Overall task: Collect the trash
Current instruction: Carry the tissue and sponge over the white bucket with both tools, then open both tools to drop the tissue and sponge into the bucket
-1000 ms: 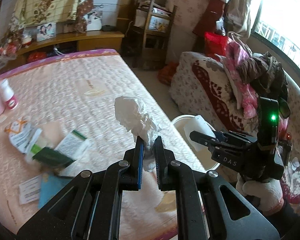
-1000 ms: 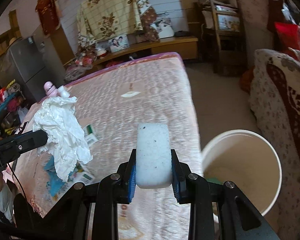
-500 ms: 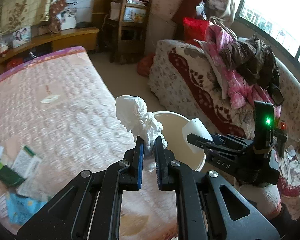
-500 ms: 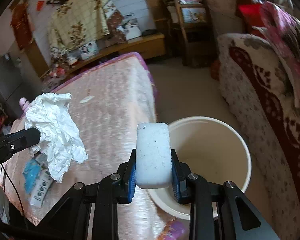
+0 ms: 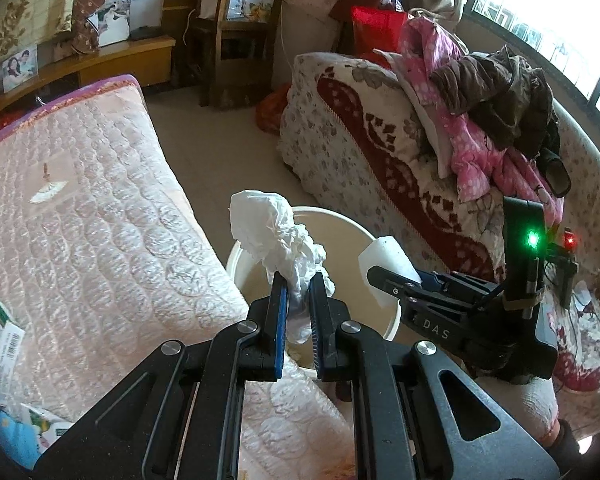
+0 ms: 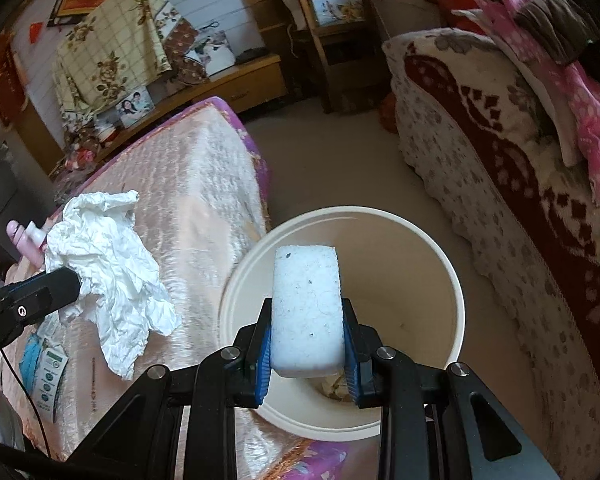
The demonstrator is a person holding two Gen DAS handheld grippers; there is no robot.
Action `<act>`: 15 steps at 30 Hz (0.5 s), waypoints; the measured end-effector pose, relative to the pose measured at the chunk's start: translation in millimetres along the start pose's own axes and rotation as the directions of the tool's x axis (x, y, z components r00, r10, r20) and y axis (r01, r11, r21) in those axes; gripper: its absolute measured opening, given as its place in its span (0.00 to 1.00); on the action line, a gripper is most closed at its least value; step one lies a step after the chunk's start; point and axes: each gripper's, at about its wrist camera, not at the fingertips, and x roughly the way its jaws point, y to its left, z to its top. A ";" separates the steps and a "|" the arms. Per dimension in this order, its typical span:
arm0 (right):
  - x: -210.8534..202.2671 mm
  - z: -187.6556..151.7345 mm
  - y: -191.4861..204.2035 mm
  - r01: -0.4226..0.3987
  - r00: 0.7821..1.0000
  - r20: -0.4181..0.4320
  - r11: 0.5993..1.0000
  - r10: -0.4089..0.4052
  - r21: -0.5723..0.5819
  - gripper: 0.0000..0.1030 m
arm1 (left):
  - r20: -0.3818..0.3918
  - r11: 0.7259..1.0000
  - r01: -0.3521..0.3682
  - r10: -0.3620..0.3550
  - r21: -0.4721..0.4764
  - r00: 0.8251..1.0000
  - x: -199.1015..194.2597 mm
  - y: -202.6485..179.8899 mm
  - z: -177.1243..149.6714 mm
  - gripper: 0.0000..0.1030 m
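Observation:
My left gripper point(image 5: 299, 280) is shut on a crumpled white tissue point(image 5: 276, 236) and holds it over the near rim of a cream bucket point(image 5: 376, 240) on the floor beside the bed. The tissue also shows in the right wrist view point(image 6: 112, 264), still above the mattress edge. My right gripper point(image 6: 306, 320) is shut on a white foam block point(image 6: 306, 308), held directly above the open bucket point(image 6: 452, 280). The right gripper and the block point(image 5: 388, 256) also show at right in the left wrist view.
A pink quilted mattress point(image 5: 80, 220) fills the left, with packets and paper scraps point(image 5: 0, 340) near its front. A flowered sofa point(image 5: 380, 152) piled with clothes point(image 5: 480, 92) stands right of the bucket. Some scraps lie at the bucket's bottom point(image 6: 336, 384).
Both grippers have swung right from over the mattress toward the bucket. The foam block now hangs over the bucket's opening, and the tissue reaches its rim.

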 end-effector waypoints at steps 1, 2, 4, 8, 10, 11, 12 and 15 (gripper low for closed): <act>1.4 -0.7 -0.9 0.004 1.000 0.000 1.000 -0.004 0.003 0.27 | -0.003 1.000 0.000 0.000 0.000 1.000 2.4 -0.7 0.0 0.08; 2.8 -1.5 -2.1 0.007 1.000 -0.001 1.000 -0.007 0.006 0.27 | -0.007 1.000 0.001 -0.001 0.000 1.000 5.3 -1.3 -0.1 0.08; 5.7 -2.4 -4.6 0.010 1.000 -0.002 1.000 -0.010 0.012 0.27 | -0.013 1.000 0.002 -0.002 0.001 1.000 10.3 -2.6 -0.5 0.08; 10.2 -3.8 -8.9 0.016 1.000 -0.005 1.000 -0.016 0.025 0.27 | -0.023 1.000 0.009 -0.009 -0.002 1.000 19.4 -5.4 -0.7 0.08; 12.9 -2.9 -11.7 0.022 1.000 -0.007 0.999 -0.022 0.031 0.27 | -0.025 1.000 0.007 -0.007 0.002 1.000 23.0 -7.8 -1.4 0.08; 13.9 -2.7 -12.6 0.027 1.000 -0.008 0.999 -0.027 0.034 0.27 | -0.025 1.000 0.006 -0.006 0.004 1.000 24.4 -8.5 -1.5 0.08; 15.2 -3.2 -13.7 0.033 0.999 -0.009 0.999 -0.033 0.038 0.27 | -0.026 1.000 0.002 -0.002 0.008 1.000 25.9 -8.8 -2.2 0.09; 19.2 -4.6 -17.3 0.047 0.999 -0.018 0.998 -0.046 0.046 0.34 | -0.037 1.000 -0.004 0.005 0.004 0.999 30.8 -7.9 -3.5 0.10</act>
